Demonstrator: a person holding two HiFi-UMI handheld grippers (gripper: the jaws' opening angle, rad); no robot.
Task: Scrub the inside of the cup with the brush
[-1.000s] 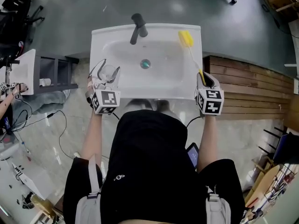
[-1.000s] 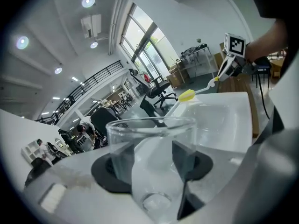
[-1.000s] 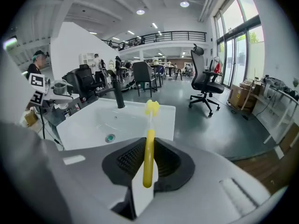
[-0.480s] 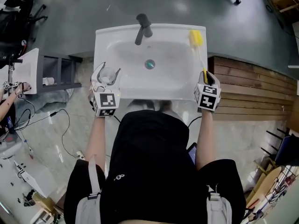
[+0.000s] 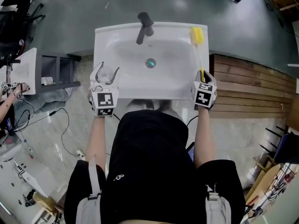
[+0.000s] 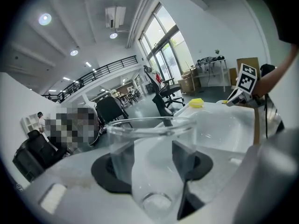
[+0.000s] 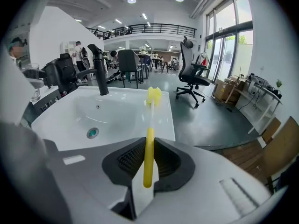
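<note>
Clasping clear glass cup (image 6: 150, 141), left hand-held gripper (image 5: 107, 71), right hand-held gripper (image 5: 202, 74), jaws just easing, pinching slim yellow brush (image 7: 149, 148)

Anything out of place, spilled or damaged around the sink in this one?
Nothing stands out. The cup looks intact and empty, the brush is straight and whole, and the sink shows no spill or crack.
</note>
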